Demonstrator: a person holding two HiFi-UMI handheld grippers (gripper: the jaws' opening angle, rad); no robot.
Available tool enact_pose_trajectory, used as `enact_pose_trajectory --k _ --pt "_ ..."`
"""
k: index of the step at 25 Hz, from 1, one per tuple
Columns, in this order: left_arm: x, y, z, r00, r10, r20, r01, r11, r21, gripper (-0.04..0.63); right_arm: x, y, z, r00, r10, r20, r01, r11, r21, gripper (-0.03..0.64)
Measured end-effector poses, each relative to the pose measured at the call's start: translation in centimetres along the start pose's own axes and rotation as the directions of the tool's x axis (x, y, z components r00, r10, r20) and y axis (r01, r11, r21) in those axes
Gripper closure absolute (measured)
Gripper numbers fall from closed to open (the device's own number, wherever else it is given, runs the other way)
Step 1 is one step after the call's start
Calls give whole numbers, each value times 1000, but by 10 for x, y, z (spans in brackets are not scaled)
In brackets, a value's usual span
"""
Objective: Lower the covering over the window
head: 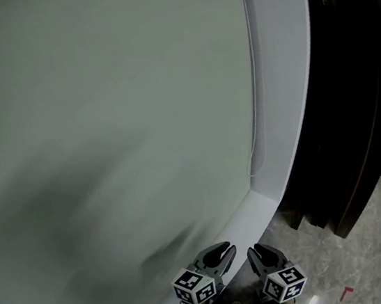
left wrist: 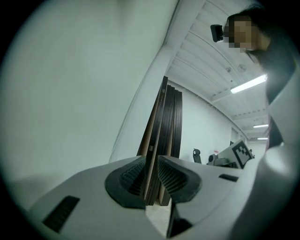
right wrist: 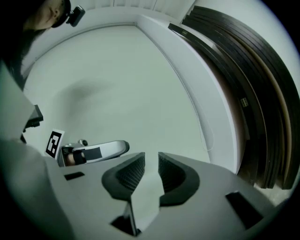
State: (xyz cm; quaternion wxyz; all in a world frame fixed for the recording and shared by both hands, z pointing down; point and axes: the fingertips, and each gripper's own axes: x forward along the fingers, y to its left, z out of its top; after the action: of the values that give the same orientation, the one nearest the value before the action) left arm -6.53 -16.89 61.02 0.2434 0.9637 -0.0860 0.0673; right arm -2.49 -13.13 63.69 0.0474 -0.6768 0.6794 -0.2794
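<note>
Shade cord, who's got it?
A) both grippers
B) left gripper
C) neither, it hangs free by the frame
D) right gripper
C: the cord hangs loose along the frame, away from both grippers. The left gripper and the right gripper both have their jaws apart with nothing between them.
</note>
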Motion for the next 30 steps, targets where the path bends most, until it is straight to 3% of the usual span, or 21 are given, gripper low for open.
enact_pose_trajectory --k 3,7,12,15,30 --pt "-2 1 -8 999 -35 -8 35 999 -14 518 -5 5 -8 999 -35 -2 35 999 8 533" --pt "20 24 -56 997 -81 -10 80 996 -45 518 9 -24 -49 996 -89 -25 89 996 -23 545" --pt "14 -13 -71 994 -108 -19 108 993 -38 518 -27 -20 -53 995 -96 -1 95 995 -23 548" --pt "19 -28 -72 994 -106 -27 105 993 -51 518 -43 -23 -44 996 -85 19 85 996 32 551" --pt "8 -105 -119 1000 -28 2 28 994 -102 518 -120 -35 -61 998 -57 -36 56 997 -52 551"
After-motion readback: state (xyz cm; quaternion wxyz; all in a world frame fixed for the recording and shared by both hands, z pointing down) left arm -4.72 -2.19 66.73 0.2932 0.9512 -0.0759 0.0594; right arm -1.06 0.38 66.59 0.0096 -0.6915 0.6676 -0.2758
